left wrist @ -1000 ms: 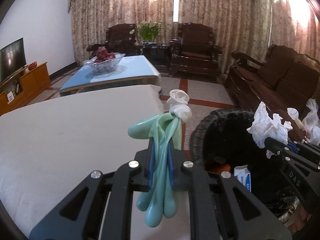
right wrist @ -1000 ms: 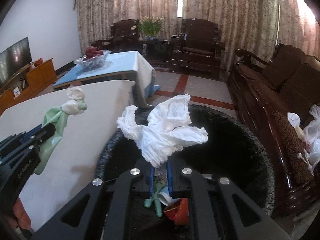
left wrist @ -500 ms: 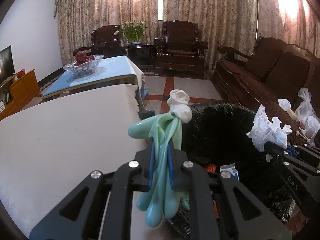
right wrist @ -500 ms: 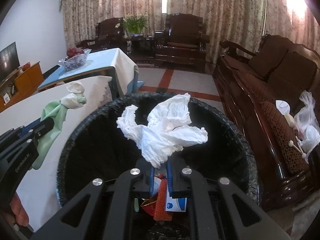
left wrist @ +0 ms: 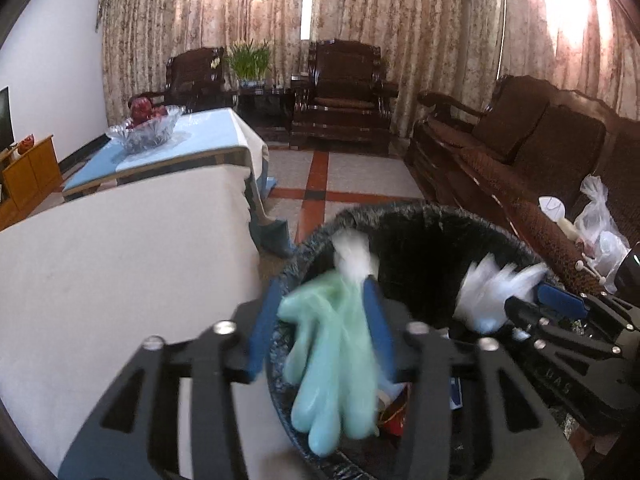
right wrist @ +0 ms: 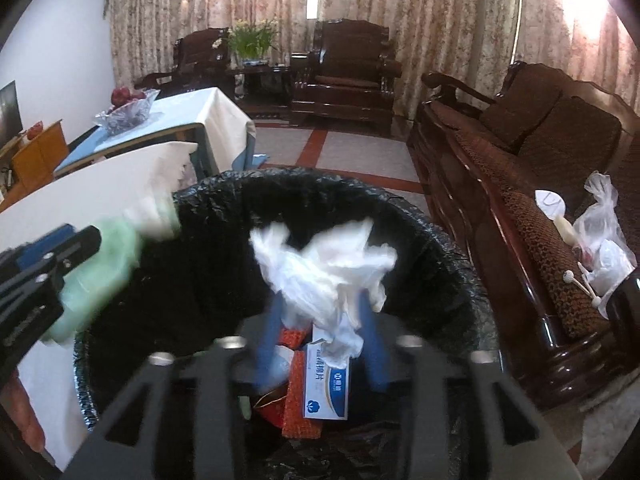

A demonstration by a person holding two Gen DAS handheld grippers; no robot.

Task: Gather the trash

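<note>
A black-lined trash bin (left wrist: 404,216) (right wrist: 448,248) stands on the floor beside the cream-covered table. My left gripper (left wrist: 322,320) is over its left rim with jaws spread; a blurred green glove (left wrist: 336,372) with a white wad at its top hangs loose between them. My right gripper (right wrist: 320,332) is over the bin with jaws spread; a crumpled white tissue (right wrist: 324,268) sits loose between them, blurred. The left gripper and glove (right wrist: 96,272) show at the left of the right wrist view. The tissue (left wrist: 488,292) shows in the left wrist view.
The bin holds a blue-and-white box (right wrist: 326,388) and red wrappers (right wrist: 298,396). A cream-covered table (left wrist: 120,264) lies left. A dark wooden sofa (right wrist: 532,184) with plastic bags (right wrist: 604,240) stands right. A blue-covered table with a fruit bowl (left wrist: 146,130) stands behind.
Both grippers moved right and down over the bin. Both jaws have opened, and the glove and the tissue are coming loose, blurred by motion.
</note>
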